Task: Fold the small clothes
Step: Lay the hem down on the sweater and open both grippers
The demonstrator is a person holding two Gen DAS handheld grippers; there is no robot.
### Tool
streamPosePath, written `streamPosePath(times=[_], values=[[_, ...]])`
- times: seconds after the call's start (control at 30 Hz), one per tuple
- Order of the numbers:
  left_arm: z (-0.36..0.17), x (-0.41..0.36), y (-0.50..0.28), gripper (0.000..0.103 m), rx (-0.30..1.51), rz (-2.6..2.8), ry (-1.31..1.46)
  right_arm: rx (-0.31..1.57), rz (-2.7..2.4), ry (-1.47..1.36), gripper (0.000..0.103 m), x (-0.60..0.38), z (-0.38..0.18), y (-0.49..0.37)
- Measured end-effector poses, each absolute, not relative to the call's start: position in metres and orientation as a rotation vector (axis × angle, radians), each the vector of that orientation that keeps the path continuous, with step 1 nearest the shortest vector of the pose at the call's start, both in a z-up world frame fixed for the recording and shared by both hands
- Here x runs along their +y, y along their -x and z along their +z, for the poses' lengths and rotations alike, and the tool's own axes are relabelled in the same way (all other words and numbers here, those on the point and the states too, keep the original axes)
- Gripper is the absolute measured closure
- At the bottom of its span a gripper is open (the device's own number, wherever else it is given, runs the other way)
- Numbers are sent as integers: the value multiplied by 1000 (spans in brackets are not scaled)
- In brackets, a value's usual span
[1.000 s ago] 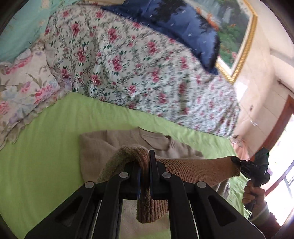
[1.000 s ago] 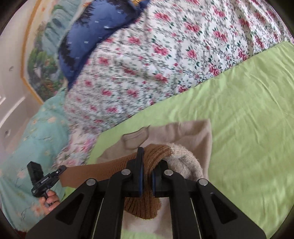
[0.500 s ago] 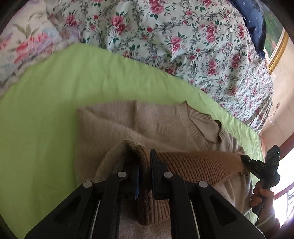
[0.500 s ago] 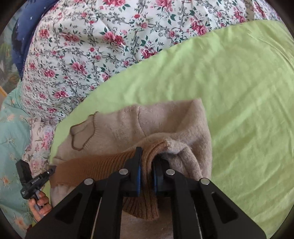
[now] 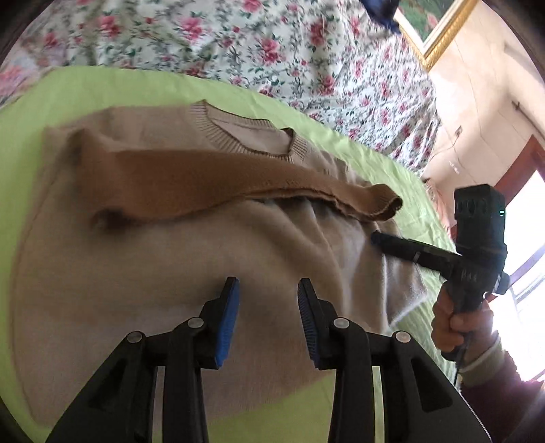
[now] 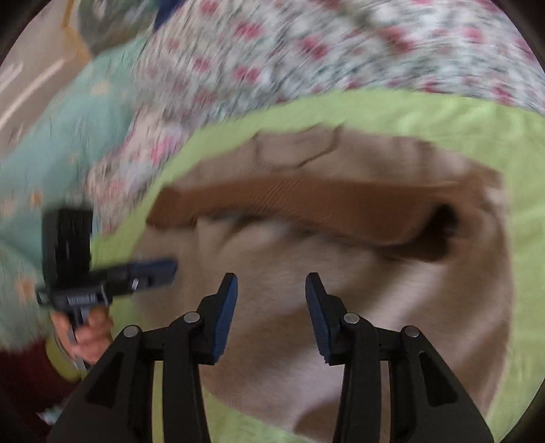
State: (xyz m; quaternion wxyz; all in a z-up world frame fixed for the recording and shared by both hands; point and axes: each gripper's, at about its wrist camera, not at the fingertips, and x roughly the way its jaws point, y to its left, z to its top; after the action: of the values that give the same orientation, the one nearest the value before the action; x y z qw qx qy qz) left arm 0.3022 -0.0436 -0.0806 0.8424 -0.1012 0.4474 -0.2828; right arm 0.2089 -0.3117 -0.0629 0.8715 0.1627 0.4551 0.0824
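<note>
A beige knit sweater (image 5: 163, 265) lies folded on the green sheet, its round collar (image 5: 245, 133) at the far side. Its brown ribbed hem band (image 5: 211, 180) lies across the body just below the collar. My left gripper (image 5: 267, 289) is open and empty above the beige fabric. My right gripper (image 6: 270, 286) is open and empty above the same sweater (image 6: 357, 289); this view is blurred. The brown band shows there too (image 6: 306, 201). Each gripper appears in the other's view: the right one (image 5: 477, 238) at the right, the left one (image 6: 78, 265) at the left.
The green sheet (image 5: 102, 88) surrounds the sweater. A floral quilt (image 5: 272, 44) is heaped behind it. A turquoise floral cover (image 6: 68, 119) lies at the left of the right wrist view. A framed picture (image 5: 432, 30) hangs on the wall, with a bright window (image 5: 524, 238) at the right.
Both grippers carried the brown hem forward toward the collar, let it go and opened. The hem now lies across the sweater, and both grippers have pulled back.
</note>
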Motion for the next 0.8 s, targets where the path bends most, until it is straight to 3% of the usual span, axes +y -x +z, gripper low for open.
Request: streamPosePath(times=[0.17, 0.37, 0.4, 0.6, 0.8], values=[[-83, -54, -357, 67, 963, -528, 98, 1034, 72, -231, 60, -339, -82, -259], [-77, 1, -431, 98, 960, -371, 145, 828, -261, -436, 61, -429, -71, -254], [-74, 14, -436, 94, 944, -345, 177, 801, -303, -462, 60, -435, -68, -247], [-68, 66, -412, 94, 885, -233, 339, 747, -333, -504, 60, -427, -56, -203], [-59, 55, -327, 75, 852, -260, 352, 742, -264, -522, 56, -381, -52, -154]])
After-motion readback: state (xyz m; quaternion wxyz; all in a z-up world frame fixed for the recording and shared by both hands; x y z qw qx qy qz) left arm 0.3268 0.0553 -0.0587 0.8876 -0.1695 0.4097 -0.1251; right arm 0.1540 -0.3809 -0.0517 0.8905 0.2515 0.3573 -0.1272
